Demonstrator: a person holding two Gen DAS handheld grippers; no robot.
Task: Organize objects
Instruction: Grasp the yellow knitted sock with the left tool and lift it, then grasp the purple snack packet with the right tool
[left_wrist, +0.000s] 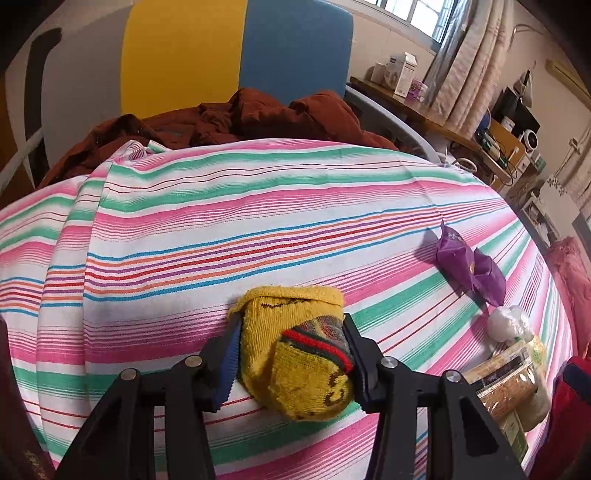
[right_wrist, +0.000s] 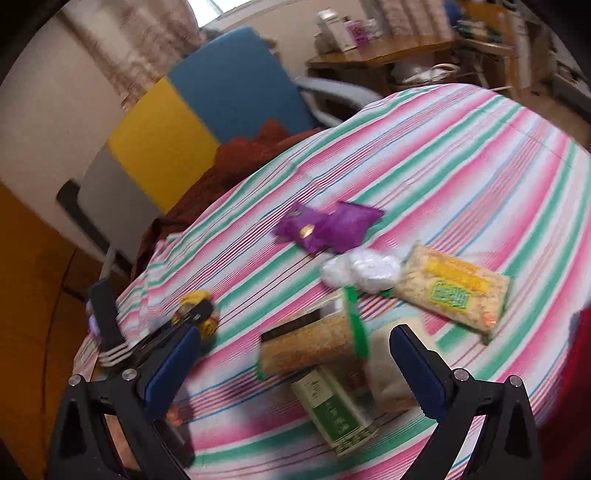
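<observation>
While the left gripper (left_wrist: 291, 354) clamps the yellow sock (left_wrist: 295, 347), striped sheet (left_wrist: 221, 221) beyond lies bare.

Right wrist view motion-blurred throughout; print on green box (right_wrist: 334, 415) at lower centre unreadable. Grain packets (left_wrist: 511, 384) at lower right of left wrist view partly hidden behind gripper finger.

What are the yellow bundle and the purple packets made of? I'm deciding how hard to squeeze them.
The yellow bundle, shut in the left gripper, looks like soft knitted fabric, likely rolled socks: looped matte texture, woven stripes. The purple packets look like thin plastic film or foil: crinkled, slightly glossy, with sealed ends.
</observation>
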